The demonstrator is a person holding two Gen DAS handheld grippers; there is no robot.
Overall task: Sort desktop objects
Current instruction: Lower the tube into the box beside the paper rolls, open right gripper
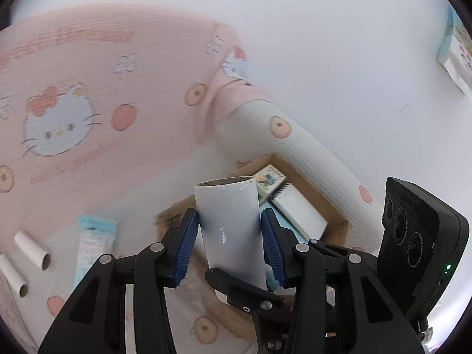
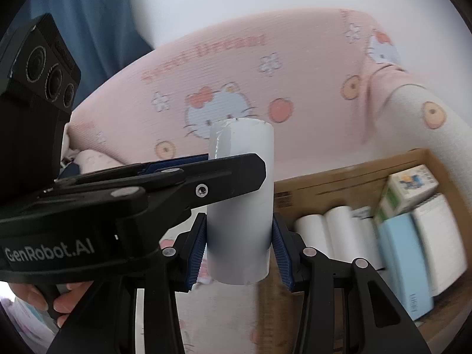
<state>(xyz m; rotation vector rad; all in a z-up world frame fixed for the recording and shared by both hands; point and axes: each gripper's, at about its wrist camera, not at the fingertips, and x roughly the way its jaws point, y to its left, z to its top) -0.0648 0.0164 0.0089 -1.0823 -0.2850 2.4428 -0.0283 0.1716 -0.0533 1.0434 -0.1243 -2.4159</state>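
A white cardboard tube (image 1: 231,227) stands roughly upright, apparently above the open brown box (image 1: 330,203) of paper goods.

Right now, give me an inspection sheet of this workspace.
Surface: pink cartoon-cat cloth, blurred.
Job's things: white tube off the cloth; cardboard box holding white rolls and a notepad.
Clutter: two loose tubes and a blue packet on the cloth.
Grippers: left claw and right claw both shut on the white tube.
Cables: nothing seen.
Surroundings: white wall, blue curtain.
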